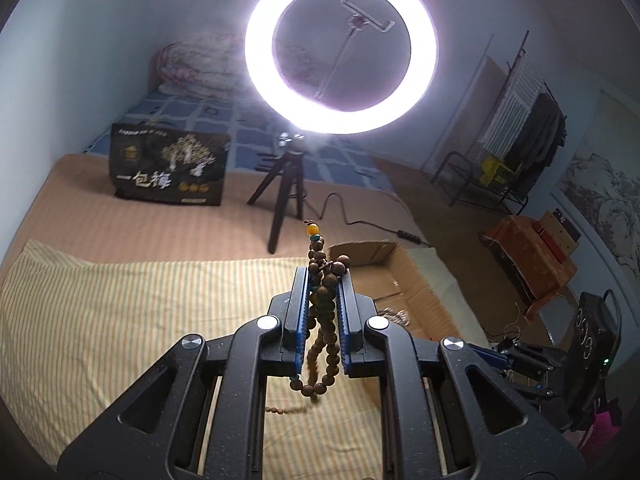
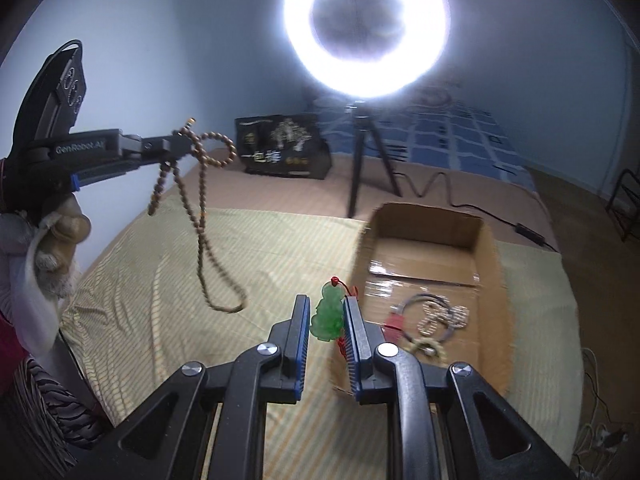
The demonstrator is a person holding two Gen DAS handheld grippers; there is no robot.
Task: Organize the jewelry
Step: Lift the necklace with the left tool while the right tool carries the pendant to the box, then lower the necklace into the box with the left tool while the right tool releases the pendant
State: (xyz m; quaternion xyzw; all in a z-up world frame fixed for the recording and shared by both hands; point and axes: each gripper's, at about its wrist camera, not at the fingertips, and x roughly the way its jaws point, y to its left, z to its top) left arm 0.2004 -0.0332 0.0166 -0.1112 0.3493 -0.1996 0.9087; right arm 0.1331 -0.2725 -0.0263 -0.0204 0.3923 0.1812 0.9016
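My left gripper (image 1: 324, 276) is shut on a long strand of brown wooden beads (image 1: 322, 304) with a yellow bead at its top; loops dangle below the jaws. In the right wrist view that left gripper (image 2: 180, 146) is raised at the left, and the bead strand (image 2: 200, 216) hangs from it above the striped cloth. My right gripper (image 2: 327, 300) is shut on a green jade pendant (image 2: 329, 314) with a red cord. Just right of it stands an open cardboard box (image 2: 490, 264) holding a silver chain and bracelets (image 2: 436, 316).
A striped yellow cloth (image 2: 240, 264) covers the bed. At the back stand a ring light on a tripod (image 2: 366, 28), its cable trailing right, and a dark printed box (image 2: 286, 146). A gloved hand (image 2: 48, 240) holds the left gripper. Chairs and a rack stand at the right (image 1: 512, 160).
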